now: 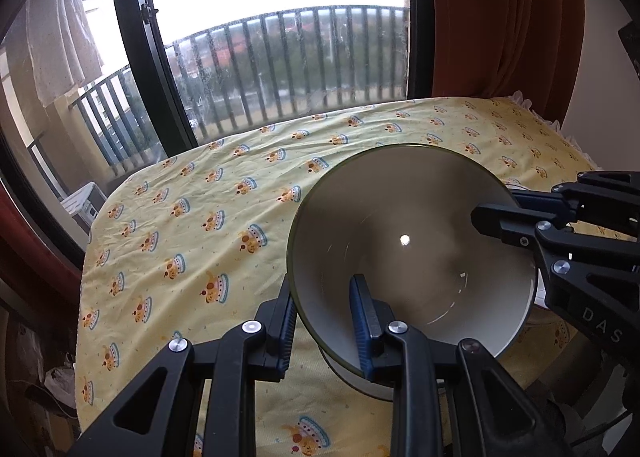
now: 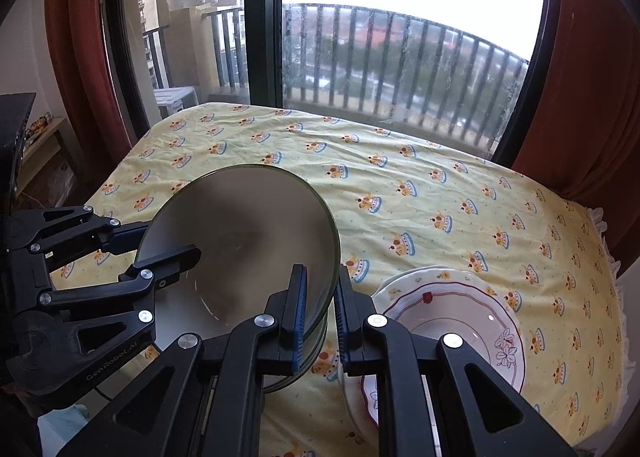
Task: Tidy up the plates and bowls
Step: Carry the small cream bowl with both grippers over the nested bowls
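While both claws — left (image 1: 324,321); right (image 2: 320,309) — pinch its rim, bowl (image 1: 412,241) hangs tilted.

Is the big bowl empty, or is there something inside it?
Empty. The bowl shows a bare, glossy inside down to the bottom in both wrist views, with only light reflections and shadows; no food or other dish lies in it.

"DAS" on the right tongs (image 1: 494,213); "GenRobot.AI" on the left tongs (image 2: 168,245).

The bowl (image 1: 412,241) looks like glossy glazed ceramic, as does the flowered plate (image 2: 452,321); the yellow printed cloth (image 1: 192,217) is matt and creased; gripper fingers (image 1: 364,321) matt black plastic.
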